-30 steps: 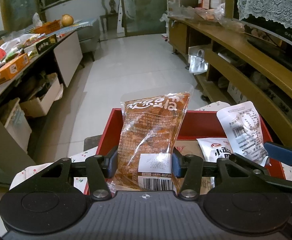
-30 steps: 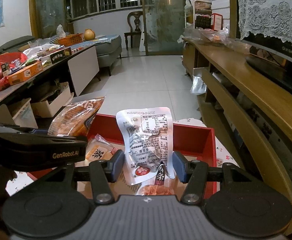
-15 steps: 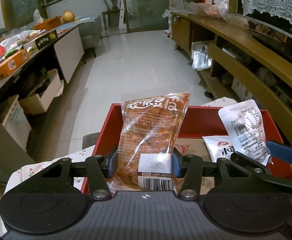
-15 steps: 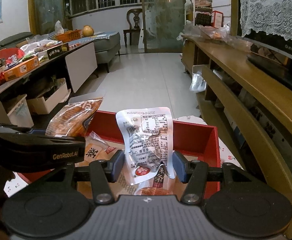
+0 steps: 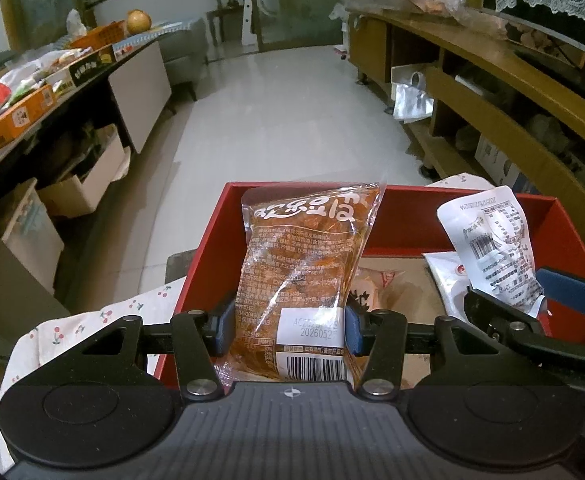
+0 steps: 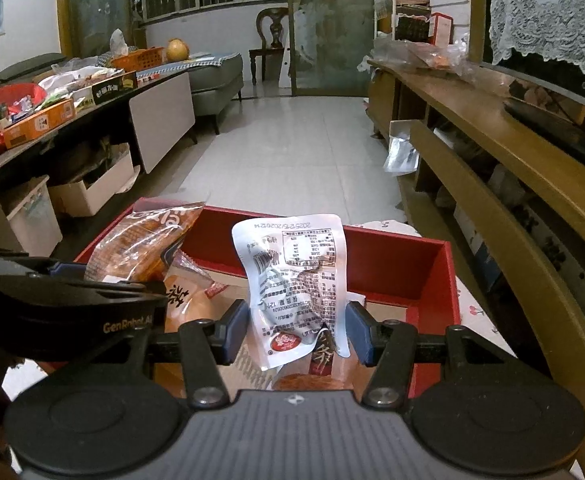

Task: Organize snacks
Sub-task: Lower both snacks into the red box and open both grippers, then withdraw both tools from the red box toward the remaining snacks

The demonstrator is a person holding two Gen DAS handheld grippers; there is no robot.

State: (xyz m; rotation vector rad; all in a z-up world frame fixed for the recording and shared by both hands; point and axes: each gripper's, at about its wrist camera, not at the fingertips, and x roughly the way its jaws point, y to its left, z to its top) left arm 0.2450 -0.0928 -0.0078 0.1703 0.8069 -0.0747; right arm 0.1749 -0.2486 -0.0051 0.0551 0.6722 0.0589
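A: Red box (image 5: 208,248) on cherry-print cloth (image 5: 88,324). Two grippers, two packets up in the air, one each.
B: Left gripper (image 5: 288,334) clamped on orange snack bag (image 5: 304,264), upright over box's left half. White label reads "2026052", barcode below.
A: Right gripper (image 6: 297,332) pinched on white foil pouch (image 6: 292,276), upright over box's right half. Printed "2025" date string at top, upside down; rest too small to read.
B: Loose in box: at least two more packets (image 6: 188,300), maybe three, partly hidden behind pouch.
A: "GenRobot.AI" readable on left gripper's side in right view.
B: Box walls low, open top. Wooden shelf unit (image 6: 492,168) close on right, tiled floor (image 6: 292,152) open ahead.
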